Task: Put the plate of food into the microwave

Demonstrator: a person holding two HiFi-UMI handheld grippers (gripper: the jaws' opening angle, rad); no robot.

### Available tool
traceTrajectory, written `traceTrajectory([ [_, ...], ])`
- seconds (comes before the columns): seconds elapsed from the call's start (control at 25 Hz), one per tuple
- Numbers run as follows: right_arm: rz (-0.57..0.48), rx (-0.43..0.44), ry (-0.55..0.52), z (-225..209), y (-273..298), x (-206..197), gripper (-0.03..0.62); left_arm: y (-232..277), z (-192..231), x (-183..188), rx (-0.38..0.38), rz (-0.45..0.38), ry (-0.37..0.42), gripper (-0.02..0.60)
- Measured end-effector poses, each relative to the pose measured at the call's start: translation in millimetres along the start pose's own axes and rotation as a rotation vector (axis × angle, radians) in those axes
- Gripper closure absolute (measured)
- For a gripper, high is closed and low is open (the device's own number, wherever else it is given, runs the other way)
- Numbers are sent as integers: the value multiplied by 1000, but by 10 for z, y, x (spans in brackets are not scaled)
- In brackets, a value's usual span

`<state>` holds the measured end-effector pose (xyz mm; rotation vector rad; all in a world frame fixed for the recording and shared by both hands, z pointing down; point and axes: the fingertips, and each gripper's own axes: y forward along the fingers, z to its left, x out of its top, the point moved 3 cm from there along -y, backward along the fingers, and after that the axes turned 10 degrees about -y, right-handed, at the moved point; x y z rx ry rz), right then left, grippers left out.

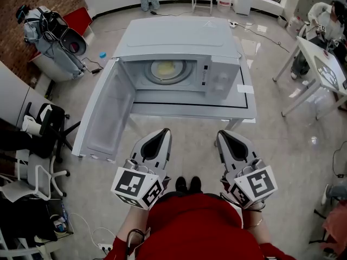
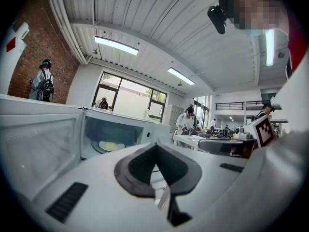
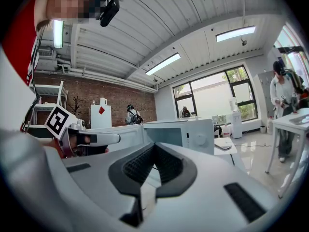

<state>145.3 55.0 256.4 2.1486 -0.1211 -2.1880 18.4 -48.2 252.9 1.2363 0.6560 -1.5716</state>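
A white microwave (image 1: pixel 179 42) is seen standing on a white table (image 1: pixel 217 111), taking up most of its top, so that only a narrow bare strip is left along the near edge and at the near right corner. The microwave's door (image 1: pixel 105 112) is swung fully open and is carried out past the table's left edge, its inner face turned to the right. The plate of food (image 1: pixel 167 68) is found inside the cavity, lying flat on the turntable, with pale yellow food on it; in the left gripper view the same plate (image 2: pixel 111 146) is seen through the open front. The control panel (image 1: pixel 221 77) is set at the right of the cavity. Both grippers are held low and close to the person's body, well apart from the near edge of the table and touching nothing. The left gripper (image 1: pixel 164 132) is pointed towards the open door, and its jaws are pressed together with nothing between them, as is shown in its own view (image 2: pixel 155 146). The right gripper (image 1: pixel 222 136) is held beside it, and its jaws are likewise closed on nothing (image 3: pixel 154 146). A black office chair (image 1: pixel 46 123) is seen on the floor to the left of the door.
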Motion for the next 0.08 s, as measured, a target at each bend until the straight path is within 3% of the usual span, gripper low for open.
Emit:
traceTrajectory([
  [0.08, 3, 0, -2, 5, -1, -8, 580, 4, -1, -16, -2, 6, -1, 572],
])
